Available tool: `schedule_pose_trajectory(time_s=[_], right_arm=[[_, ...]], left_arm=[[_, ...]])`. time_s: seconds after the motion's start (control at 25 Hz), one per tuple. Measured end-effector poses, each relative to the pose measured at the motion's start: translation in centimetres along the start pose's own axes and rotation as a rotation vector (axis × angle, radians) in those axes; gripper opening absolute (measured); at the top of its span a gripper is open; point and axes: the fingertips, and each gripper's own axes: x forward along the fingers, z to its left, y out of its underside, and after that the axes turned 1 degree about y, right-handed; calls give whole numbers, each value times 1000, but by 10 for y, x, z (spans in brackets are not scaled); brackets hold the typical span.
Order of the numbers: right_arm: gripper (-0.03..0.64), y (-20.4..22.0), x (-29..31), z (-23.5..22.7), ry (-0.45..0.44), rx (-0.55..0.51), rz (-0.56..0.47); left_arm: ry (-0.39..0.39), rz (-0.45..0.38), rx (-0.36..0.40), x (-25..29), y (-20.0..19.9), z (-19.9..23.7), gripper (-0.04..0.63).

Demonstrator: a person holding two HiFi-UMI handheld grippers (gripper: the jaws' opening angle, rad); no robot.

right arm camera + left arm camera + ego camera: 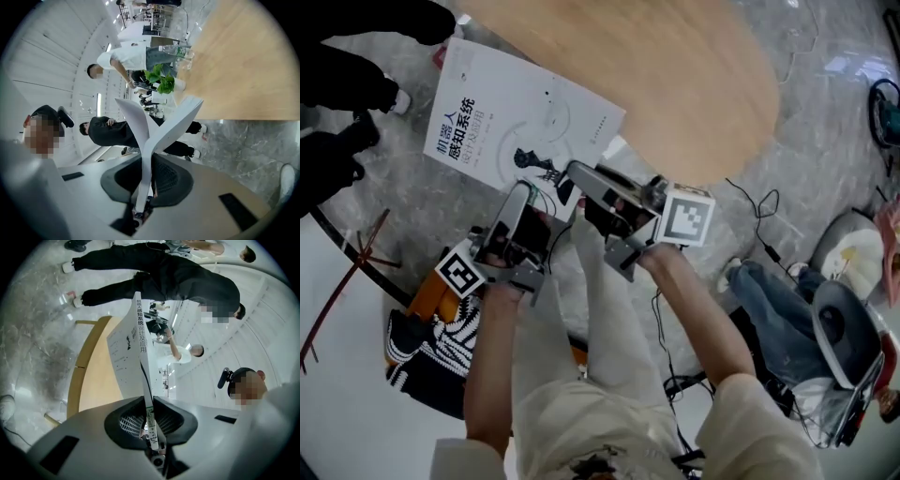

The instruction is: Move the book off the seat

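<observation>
A white book [506,117] with black Chinese print on its cover hangs in the air over the grey floor, beside the wooden table. Both grippers grip its near edge. My left gripper [528,194] is shut on the lower corner. In the left gripper view the book [138,348] stands edge-on, its spine clamped between the jaws of the left gripper [149,414]. My right gripper [578,174] is shut on the same edge further right. In the right gripper view the pages [157,126] fan out above the right gripper [146,174].
A round wooden table [675,75] fills the top middle. An orange seat [431,295] with a black-and-white striped cloth [417,342] lies at lower left. A person in black [347,66] stands at top left. Cables [759,225], jeans [773,300] and bags [844,328] lie at right.
</observation>
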Motion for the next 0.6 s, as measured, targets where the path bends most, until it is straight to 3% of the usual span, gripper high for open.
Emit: schedule_pose_trajectory(time_s=[0.32,0.48,0.6], right_arm=[[49,1,-3,1,2,-32,-67],[49,6,-17,-21,19,-36,-40],[49,2,-4,-3,21,-8,-25]], left_arm=[[21,73,-10,1,0,1,53],[3,50,-18,0,0,1,54],[-5,33,-16,0,0,1,53]])
